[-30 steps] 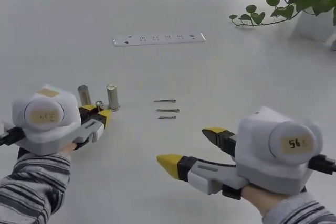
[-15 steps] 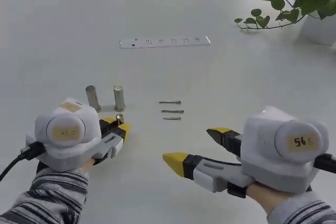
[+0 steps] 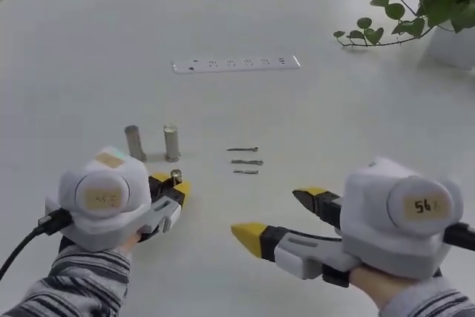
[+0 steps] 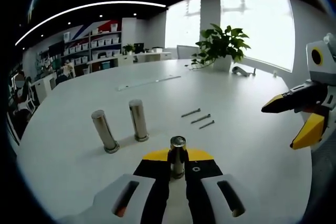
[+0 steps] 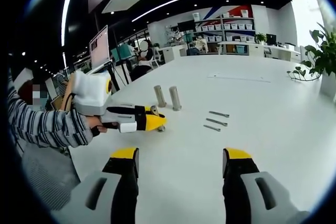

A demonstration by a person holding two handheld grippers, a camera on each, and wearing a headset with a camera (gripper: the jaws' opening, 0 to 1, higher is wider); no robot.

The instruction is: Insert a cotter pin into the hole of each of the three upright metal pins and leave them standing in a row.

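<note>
Table (image 3: 334,109): left hand-held gripper (image 3: 172,183) around pin (image 4: 177,151)

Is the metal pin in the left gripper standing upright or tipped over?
Upright: the pin stands vertical between the shut jaws of the left gripper, round top upward.

Two upright pins (image 3: 171,142) left of cotter pins (image 3: 246,161); third pin (image 3: 176,177) before them; power strip (image 3: 236,64) behind.
</note>
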